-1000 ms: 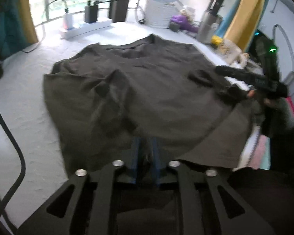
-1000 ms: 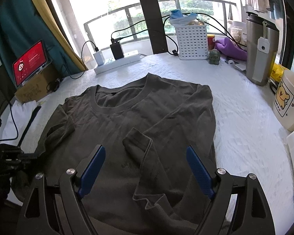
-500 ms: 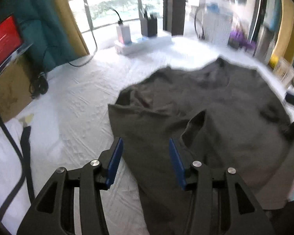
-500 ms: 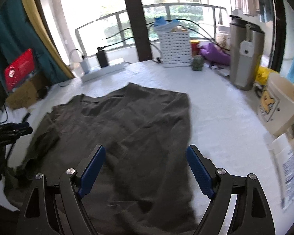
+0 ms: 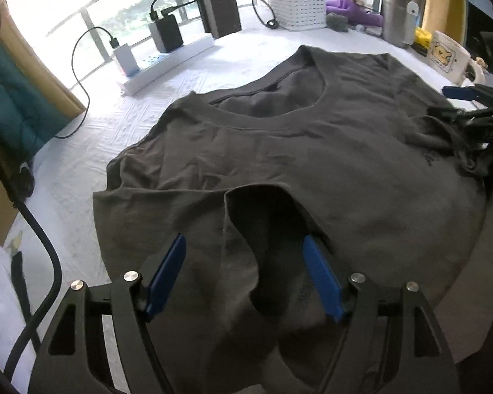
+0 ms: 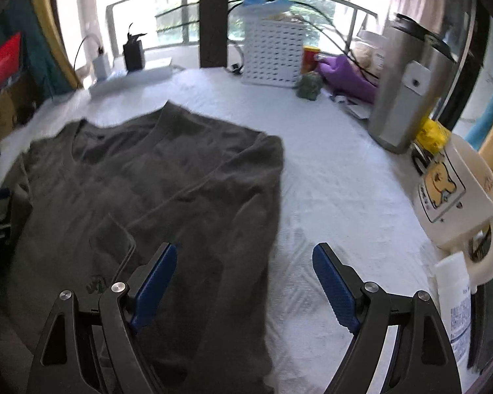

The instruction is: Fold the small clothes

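Observation:
A dark grey T-shirt (image 5: 328, 151) lies spread flat on the white table cover, neckline toward the window. Its left sleeve (image 5: 263, 223) is folded inward onto the body. My left gripper (image 5: 244, 241) hovers over that sleeve with its jaws opening; the blue pads stand either side of the fabric without pressing it. The right gripper (image 6: 244, 248) is open over the shirt's (image 6: 167, 177) right edge, one pad above cloth, the other above bare cover. The right gripper (image 5: 460, 98) also shows at the far right of the left wrist view.
A white perforated basket (image 6: 272, 52), a steel flask (image 6: 407, 88), a bear mug (image 6: 457, 193) and a white bottle (image 6: 453, 298) crowd the right side. A power strip (image 5: 167, 62) with chargers lies at the back. A black cable (image 5: 42, 249) runs along the left.
The left gripper let go of the shirt fabric and its jaws spread apart, leaving the sleeve folded on the body. The right gripper, still open, shifted right toward the shirt's right edge.

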Motion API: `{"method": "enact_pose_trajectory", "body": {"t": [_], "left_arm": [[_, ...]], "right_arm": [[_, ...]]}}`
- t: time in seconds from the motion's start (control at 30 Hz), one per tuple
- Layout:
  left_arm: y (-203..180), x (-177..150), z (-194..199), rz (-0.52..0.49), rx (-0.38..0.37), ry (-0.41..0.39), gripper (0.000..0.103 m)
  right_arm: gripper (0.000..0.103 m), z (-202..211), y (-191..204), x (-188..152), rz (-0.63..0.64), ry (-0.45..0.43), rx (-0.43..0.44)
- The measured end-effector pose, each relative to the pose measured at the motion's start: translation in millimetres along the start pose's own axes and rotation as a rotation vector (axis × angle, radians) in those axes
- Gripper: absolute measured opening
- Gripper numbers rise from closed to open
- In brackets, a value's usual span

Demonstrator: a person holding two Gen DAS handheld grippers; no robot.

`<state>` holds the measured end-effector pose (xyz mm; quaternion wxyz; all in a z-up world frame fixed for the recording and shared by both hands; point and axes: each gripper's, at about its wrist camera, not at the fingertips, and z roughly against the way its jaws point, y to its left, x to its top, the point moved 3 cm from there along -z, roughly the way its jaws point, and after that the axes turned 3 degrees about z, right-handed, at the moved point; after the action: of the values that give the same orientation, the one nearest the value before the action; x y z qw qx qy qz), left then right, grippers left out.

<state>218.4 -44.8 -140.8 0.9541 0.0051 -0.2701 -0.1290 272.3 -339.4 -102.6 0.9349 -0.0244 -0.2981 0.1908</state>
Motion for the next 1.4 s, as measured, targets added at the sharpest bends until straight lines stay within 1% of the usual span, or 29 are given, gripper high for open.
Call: {"method": "enact_pose_trajectory", "body": {"t": [0.07,0.1,0.17,0.2,0.27,0.33,0.4,0.47,0.57,0.63,0.7,0.87,0.9,1.0,1.1,1.17,1.23,1.33,1.37,1.4], "left_arm": [[6.5,1.9,9.7,0.03,-0.024,-0.027,0.074],[11.9,2.8,13.9,0.046,-0.023,-0.039,0.074],[25.2,4.7,18.5,0.076,0.0,-0.058,0.074],[34.7,5.0,19.6,0.094,0.026,-0.065,0.074],[48.6,2.3,20.1,0.117,0.055,-0.064,0.074],[60.7,-1.7,19.6,0.142,0.07,-0.062,0.074],[67.7,-7.4,19.1,0.155,0.064,-0.061,0.074],[71.3,-13.4,16.9,0.163,0.063,-0.05,0.074],[72.8,-25.4,11.1,0.18,0.045,-0.02,0.074],[71.5,-33.7,12.2,0.181,0.034,-0.013,0.074],[68.5,-41.1,13.8,0.176,0.023,-0.011,0.074],[73.4,-49.7,18.3,0.2,0.014,-0.012,0.074],[75.6,-50.5,19.6,0.205,0.014,-0.013,0.074],[81.7,-51.3,25.1,0.214,0.018,-0.027,0.074],[90.3,-49.3,25.3,0.224,0.033,-0.032,0.074],[99.6,-45.2,22.3,0.235,0.048,-0.033,0.074],[107.6,-40.7,17.6,0.249,0.055,-0.03,0.074],[123.4,-32.2,4.0,0.288,0.036,-0.03,0.074],[128.7,-29.9,-1.6,0.304,0.033,-0.026,0.074],[135.4,-27.3,-8.9,0.328,0.023,-0.02,0.074]], "right_arm": [[0.086,0.6,9.7,-2.0,0.031,0.01,0.009],[0.086,1.5,14.6,-3.2,0.047,0.015,0.016],[0.086,7.0,27.0,-6.6,0.079,0.021,0.044],[0.086,11.3,31.5,-7.6,0.087,0.017,0.063],[0.086,23.3,36.2,-9.8,0.096,-0.001,0.083],[0.086,38.4,31.9,-9.7,0.072,-0.035,0.087],[0.086,50.8,23.5,-9.5,0.021,-0.066,0.125],[0.086,53.8,20.3,-11.2,-0.004,-0.069,0.147],[0.086,46.4,27.3,-21.7,-0.001,-0.016,0.166],[0.086,42.0,36.9,-28.7,-0.001,0.02,0.206],[0.086,42.1,53.2,-37.3,0.006,0.05,0.272],[0.086,52.7,80.7,-43.7,0.004,0.066,0.394],[0.086,55.8,82.0,-43.0,0.002,0.064,0.4],[0.086,66.3,75.7,-37.4,0.0,0.028,0.391],[0.086,70.4,51.4,-19.3,-0.011,-0.029,0.307],[0.086,65.6,32.3,-5.6,-0.007,-0.057,0.246],[0.086,53.4,12.9,8.5,0.003,-0.075,0.195],[0.086,24.9,-12.5,28.2,0.021,-0.056,0.147],[0.085,15.1,-18.9,34.7,0.025,-0.052,0.15],[0.081,7.8,-24.0,38.7,0.027,-0.046,0.162]]}}
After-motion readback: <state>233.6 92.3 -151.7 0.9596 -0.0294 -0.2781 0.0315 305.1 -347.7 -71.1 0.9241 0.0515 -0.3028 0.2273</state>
